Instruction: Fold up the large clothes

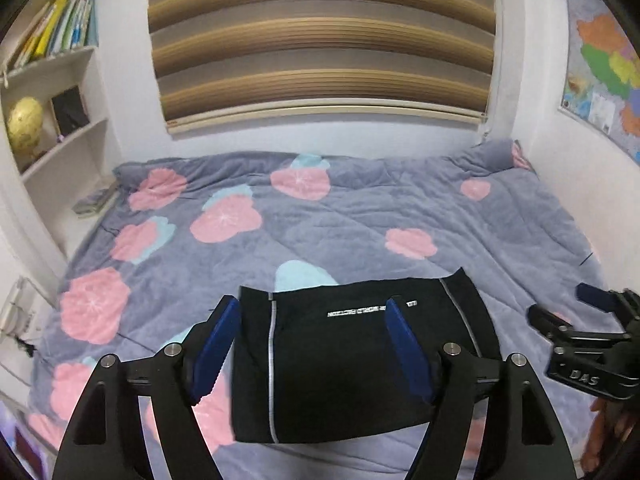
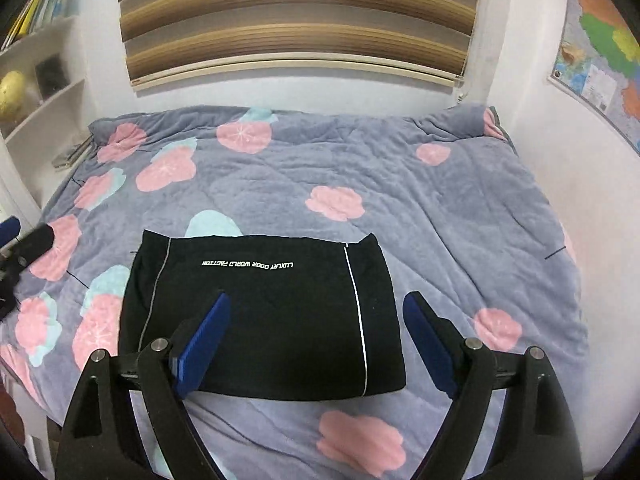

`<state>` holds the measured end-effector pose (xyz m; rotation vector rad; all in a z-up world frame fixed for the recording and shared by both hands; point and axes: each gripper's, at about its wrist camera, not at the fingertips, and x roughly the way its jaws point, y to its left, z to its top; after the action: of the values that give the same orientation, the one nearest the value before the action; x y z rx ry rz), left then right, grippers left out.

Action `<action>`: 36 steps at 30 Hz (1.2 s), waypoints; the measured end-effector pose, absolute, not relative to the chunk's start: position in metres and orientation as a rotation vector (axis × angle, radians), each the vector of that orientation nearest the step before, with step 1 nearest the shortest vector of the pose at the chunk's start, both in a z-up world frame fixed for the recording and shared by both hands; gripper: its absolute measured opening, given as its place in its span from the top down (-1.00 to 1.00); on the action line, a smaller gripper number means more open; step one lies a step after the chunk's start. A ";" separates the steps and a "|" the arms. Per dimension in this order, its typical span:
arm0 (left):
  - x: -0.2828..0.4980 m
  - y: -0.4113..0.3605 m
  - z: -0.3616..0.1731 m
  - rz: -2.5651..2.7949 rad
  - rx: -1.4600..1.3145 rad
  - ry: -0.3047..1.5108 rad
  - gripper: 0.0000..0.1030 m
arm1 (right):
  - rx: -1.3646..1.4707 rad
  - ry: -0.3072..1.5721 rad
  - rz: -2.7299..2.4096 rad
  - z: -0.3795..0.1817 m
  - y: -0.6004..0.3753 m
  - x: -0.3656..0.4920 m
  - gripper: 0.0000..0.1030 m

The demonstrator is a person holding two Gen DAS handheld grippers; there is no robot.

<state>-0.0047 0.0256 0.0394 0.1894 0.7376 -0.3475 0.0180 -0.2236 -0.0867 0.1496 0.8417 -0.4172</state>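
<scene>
Black garment (image 2: 260, 316), folded to a compact rectangle, flat on the bed's flowered quilt (image 2: 460, 216), near edge at 6 o'clock. Looks nearly finished; perhaps only a last tidy or putting away left. Left hand-held gripper (image 1: 312, 344) and right hand-held gripper (image 2: 316, 344) both raised above it, jaws spread, nothing between them. Bookshelf (image 1: 60, 60) at 10 o'clock, window blind (image 1: 320, 40) at 12, wall map (image 1: 604, 72) at 2. Nothing blocking the cloth.

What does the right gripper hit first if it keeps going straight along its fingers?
Most likely the folded black garment on the bed: the open right gripper points down at it, nothing between. Depth is unclear.
</scene>
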 end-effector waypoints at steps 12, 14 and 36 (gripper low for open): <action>-0.033 0.007 0.039 -0.302 0.289 0.741 -0.49 | 0.224 0.858 -0.360 -0.079 -0.213 0.005 -0.73; -0.033 0.008 0.034 -0.301 0.288 0.756 -0.49 | 0.206 0.870 -0.362 -0.081 -0.208 0.007 -0.73; -0.024 0.012 0.001 -0.334 0.311 0.859 -0.49 | 0.186 0.933 -0.372 -0.104 -0.203 0.012 -0.72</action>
<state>-0.0242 0.0120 0.0007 0.3105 0.8587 -0.3344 0.0118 -0.2029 -0.1040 0.1859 0.9331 -0.3719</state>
